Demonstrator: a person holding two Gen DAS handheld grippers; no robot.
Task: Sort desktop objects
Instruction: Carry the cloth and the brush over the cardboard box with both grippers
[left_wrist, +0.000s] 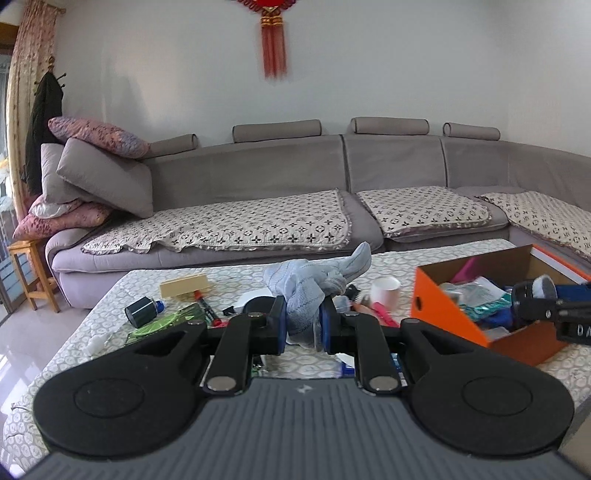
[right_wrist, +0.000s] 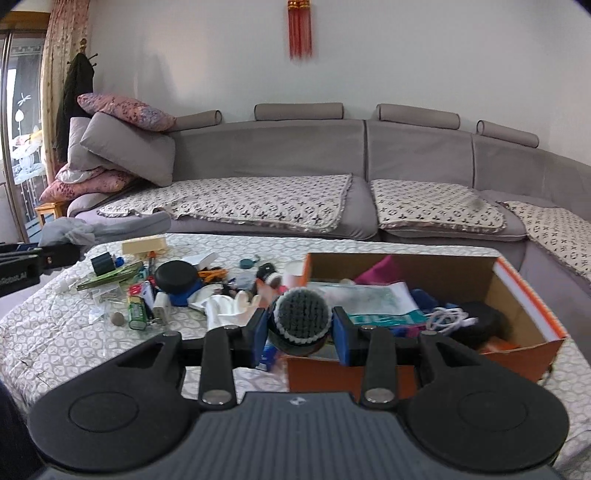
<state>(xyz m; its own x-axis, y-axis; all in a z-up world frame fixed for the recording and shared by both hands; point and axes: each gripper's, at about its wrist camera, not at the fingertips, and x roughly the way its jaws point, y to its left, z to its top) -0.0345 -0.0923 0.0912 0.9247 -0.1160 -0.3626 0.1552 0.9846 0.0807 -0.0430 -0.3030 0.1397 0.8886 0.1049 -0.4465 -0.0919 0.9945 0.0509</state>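
My left gripper is shut on a light blue cloth, which bunches up above its blue pads over the table. In the right wrist view that cloth hangs at the far left. My right gripper is shut on a round black brush with dark bristles and a white rim, held at the near wall of the orange cardboard box. The left wrist view shows the same brush over the box. The box holds several items, among them a white cable and a teal packet.
Clutter covers the patterned table: a black round case, a green pack, a white glove, a white cup, a red marker, a beige block. A grey sofa runs behind the table.
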